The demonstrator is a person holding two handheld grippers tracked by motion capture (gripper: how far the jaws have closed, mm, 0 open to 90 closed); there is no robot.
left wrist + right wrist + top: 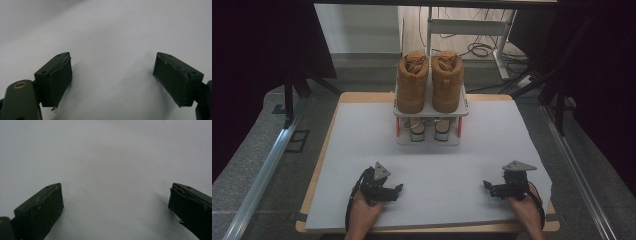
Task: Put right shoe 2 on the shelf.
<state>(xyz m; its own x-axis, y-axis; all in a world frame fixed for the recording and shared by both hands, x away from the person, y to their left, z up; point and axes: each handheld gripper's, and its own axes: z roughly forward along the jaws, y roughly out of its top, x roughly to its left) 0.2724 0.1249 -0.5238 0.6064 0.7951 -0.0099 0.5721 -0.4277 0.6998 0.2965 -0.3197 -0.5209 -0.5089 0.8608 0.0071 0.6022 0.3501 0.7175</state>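
Tan suede marks the pair of boots [430, 80] standing side by side on the top shelf of a small white two-tier shoe rack [431, 111] at the upper middle of the high view, toes toward the person; on the lower shelf sits a second pair, pale shoes [428, 131] of which little can be made out. The rack rests on a white sheet [362, 150] that covers the wooden bench [341, 102]. At the lower left of the high view the left claw [399, 188] lies low over the sheet in the person's left hand [362, 212], tips turned toward the frame's centre; at the lower right the right claw [485, 185] does the same in the right hand [524, 207]. Both are well apart from the rack and from each other. In the left gripper view the jaws stand wide with bare white sheet between the pads [61, 80], and the right gripper view shows its jaws just as wide over the sheet, holding nothing. My reading is that this is the starting stance, with no reach begun and the boots untouched. The next move likely calls for bringing one or both claws forward and up to the top shelf, turning the jaws to straddle a boot's collar or heel, and closing firmly, since a boot is bulky and the light rack could shift if pushed.
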